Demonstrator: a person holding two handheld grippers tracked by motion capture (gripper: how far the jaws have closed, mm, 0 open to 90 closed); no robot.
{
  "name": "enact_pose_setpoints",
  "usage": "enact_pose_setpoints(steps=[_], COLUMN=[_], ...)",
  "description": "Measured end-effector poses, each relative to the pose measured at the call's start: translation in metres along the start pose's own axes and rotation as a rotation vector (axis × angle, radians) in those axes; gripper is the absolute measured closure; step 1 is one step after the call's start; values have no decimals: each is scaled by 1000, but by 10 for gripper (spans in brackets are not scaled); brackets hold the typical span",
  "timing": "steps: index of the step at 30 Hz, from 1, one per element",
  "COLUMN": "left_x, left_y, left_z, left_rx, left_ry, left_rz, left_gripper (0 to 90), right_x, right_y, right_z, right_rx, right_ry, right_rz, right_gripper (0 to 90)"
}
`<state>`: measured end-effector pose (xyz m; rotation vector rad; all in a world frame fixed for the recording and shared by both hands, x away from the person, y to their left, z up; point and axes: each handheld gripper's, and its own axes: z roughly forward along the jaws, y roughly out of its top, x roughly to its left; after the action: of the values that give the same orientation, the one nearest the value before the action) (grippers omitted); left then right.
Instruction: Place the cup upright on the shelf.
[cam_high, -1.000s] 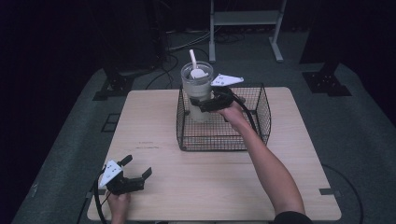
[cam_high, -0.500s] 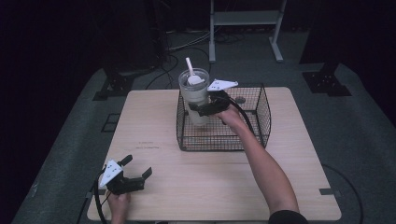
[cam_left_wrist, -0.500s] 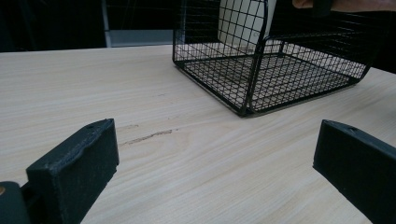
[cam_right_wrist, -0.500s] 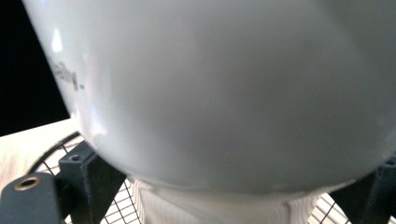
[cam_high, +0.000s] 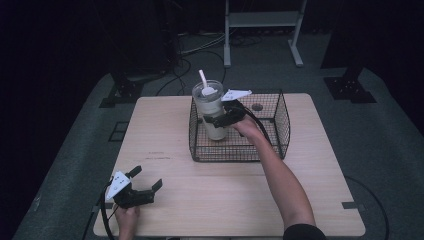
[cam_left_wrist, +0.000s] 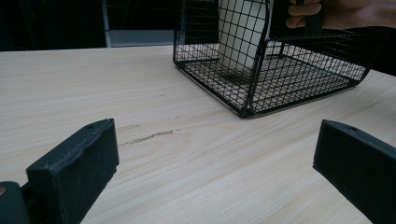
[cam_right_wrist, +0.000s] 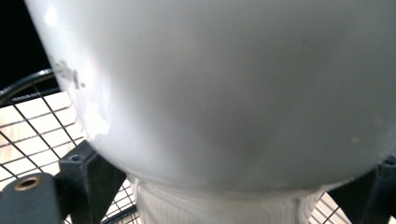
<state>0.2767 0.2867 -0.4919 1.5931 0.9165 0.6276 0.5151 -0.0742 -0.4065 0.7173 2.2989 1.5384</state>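
A tall white tumbler (cam_high: 212, 110) with a lid and a white straw stands in the left part of a black wire basket (cam_high: 280, 125). My right gripper (cam_high: 220, 120) is shut on the tumbler's body, and the cup's white wall (cam_right_wrist: 224, 84) bulges close between its jaws. Through the basket mesh (cam_left_wrist: 261, 88) the tumbler (cam_left_wrist: 240, 32) shows as a pale column, with a hand above it. My left gripper (cam_high: 142, 186) rests on the table near the front left corner, open and holding nothing, its jaws (cam_left_wrist: 215, 163) wide apart over bare wood.
The wooden table (cam_high: 175, 130) stands on a grey floor mat. A metal stand (cam_high: 262, 30) and cables lie beyond the table's far edge. A small round hole (cam_high: 257, 106) marks the tabletop inside the basket.
The right gripper has brought the tumbler down and slightly left inside the basket. The left gripper has stayed where it was.
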Motion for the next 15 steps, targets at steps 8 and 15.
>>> enact_pose_setpoints(steps=[8, 15], left_x=[0, 0], left_y=[0, 0], left_z=[0, 0], left_rx=[-3, -4], left_ry=[-2, -2], left_rz=[-7, -3], left_gripper=[0, 0], right_x=[-1, -4], right_y=[-6, -12], right_z=[6, 6], right_rx=[37, 36], right_ry=[2, 7], right_rz=[-15, -16], right_gripper=[88, 88])
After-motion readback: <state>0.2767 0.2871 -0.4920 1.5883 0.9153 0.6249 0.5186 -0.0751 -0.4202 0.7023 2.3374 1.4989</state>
